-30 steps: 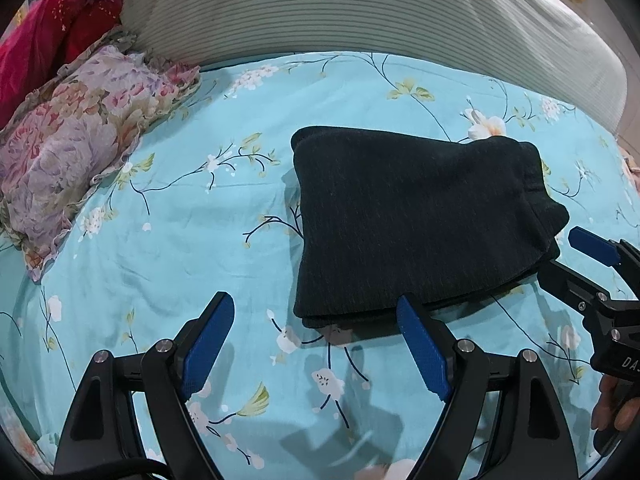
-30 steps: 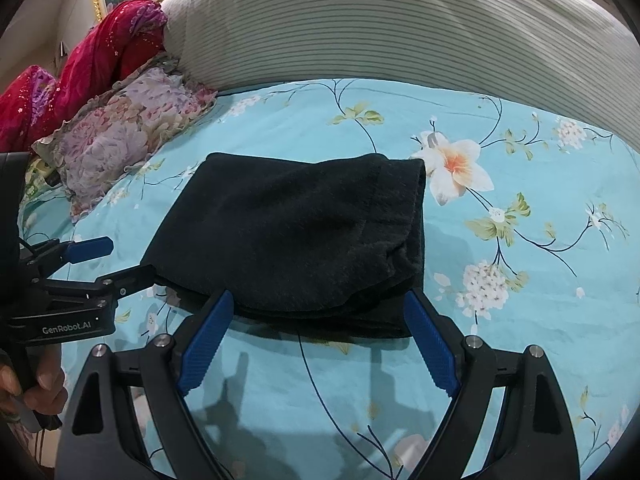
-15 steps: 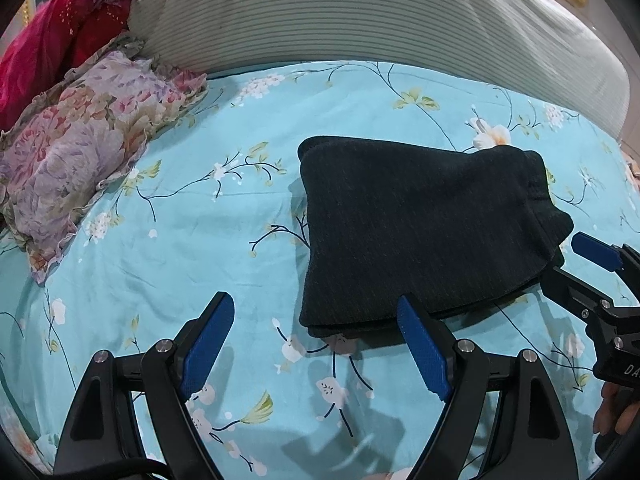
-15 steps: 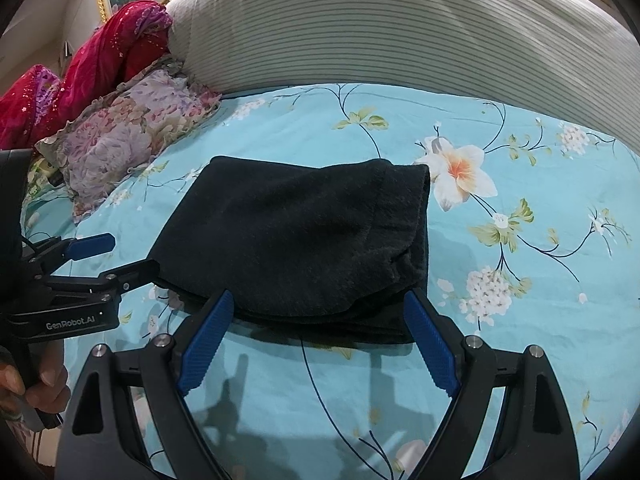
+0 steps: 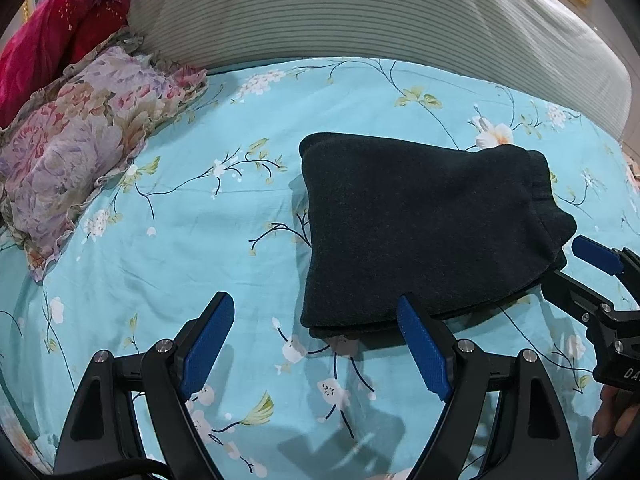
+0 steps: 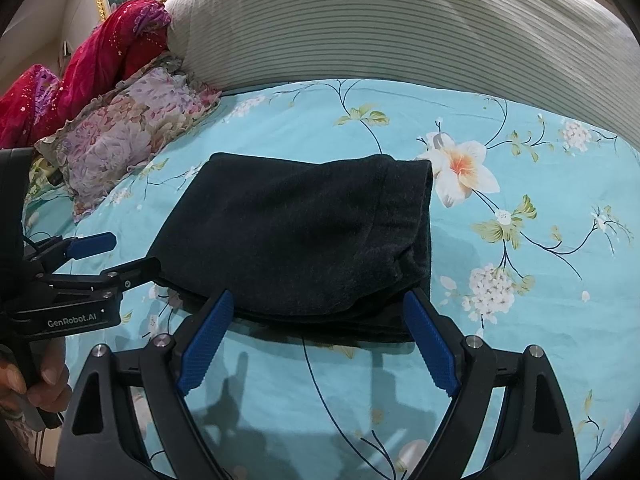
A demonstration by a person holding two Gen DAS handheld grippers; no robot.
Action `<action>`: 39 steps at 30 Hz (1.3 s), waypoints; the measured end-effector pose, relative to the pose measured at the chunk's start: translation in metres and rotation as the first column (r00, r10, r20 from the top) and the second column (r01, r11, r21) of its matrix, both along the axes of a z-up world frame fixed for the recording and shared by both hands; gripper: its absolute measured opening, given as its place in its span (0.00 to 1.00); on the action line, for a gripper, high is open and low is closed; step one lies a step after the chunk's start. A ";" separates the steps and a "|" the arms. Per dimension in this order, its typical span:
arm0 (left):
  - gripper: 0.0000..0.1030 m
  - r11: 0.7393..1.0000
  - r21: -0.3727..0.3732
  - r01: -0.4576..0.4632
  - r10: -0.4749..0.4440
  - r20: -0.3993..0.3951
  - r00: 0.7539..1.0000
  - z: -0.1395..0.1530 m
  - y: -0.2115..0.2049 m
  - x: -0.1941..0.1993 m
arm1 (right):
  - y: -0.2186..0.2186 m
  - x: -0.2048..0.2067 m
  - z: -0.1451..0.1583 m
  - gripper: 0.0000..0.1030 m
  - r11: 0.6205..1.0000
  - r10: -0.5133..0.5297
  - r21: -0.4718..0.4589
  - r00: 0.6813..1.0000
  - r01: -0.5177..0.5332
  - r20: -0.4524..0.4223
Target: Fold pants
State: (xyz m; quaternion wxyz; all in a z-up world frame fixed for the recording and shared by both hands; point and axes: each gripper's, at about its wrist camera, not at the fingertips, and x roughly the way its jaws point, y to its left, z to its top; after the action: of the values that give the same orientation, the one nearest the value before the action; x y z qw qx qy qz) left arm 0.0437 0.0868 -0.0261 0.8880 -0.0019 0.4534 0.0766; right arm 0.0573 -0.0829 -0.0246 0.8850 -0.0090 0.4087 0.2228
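Note:
The dark pants [image 5: 420, 224] lie folded into a compact stack on the teal flowered sheet [image 5: 200, 240]. My left gripper [image 5: 314, 300] hovers open at the stack's near left corner, nothing between its blue pads. My right gripper [image 6: 318, 297] stands open just before the near edge of the pants [image 6: 300, 232], its fingers as wide as the stack and not touching the cloth. Each gripper shows in the other's view: the right gripper [image 5: 572, 266] at the stack's right side, the left gripper [image 6: 134, 252] at its left side. A hand holds each handle.
A flowered pillow [image 5: 80, 152] lies at the far left with red cloth [image 5: 60, 28] behind it. A long striped bolster [image 5: 360, 12] runs along the back of the bed. The flowered sheet stretches bare to the right of the pants [image 6: 540, 220].

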 end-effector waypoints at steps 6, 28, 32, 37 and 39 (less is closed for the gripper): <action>0.81 1.000 -0.001 0.008 -0.008 0.002 1.000 0.000 -0.001 0.002 | 0.000 0.000 0.000 0.84 1.000 0.003 0.001 1.000 -0.003 -0.001; 0.81 1.000 -0.011 0.006 -0.007 -0.009 1.000 0.000 0.001 0.005 | -0.003 0.000 0.003 0.84 1.000 -0.001 0.008 1.000 0.001 0.000; 0.81 1.000 -0.013 0.004 -0.004 -0.007 1.000 0.000 0.001 0.005 | -0.004 0.000 0.005 0.84 1.000 -0.002 0.011 1.000 0.002 0.002; 0.81 1.000 -0.014 0.004 -0.004 -0.007 1.000 0.001 0.002 0.006 | -0.005 0.002 0.007 0.84 1.000 -0.001 0.014 1.000 0.001 0.004; 0.81 1.000 -0.013 0.004 -0.005 -0.006 1.000 0.001 0.003 0.006 | -0.005 0.003 0.007 0.84 1.000 0.002 0.021 1.000 -0.002 0.002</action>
State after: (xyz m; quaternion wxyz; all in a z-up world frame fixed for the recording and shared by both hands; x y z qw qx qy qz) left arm 0.0501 0.0893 -0.0246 0.8867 -0.0065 0.4566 0.0716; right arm 0.0598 -0.0875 -0.0172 0.8852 -0.0001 0.4056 0.2279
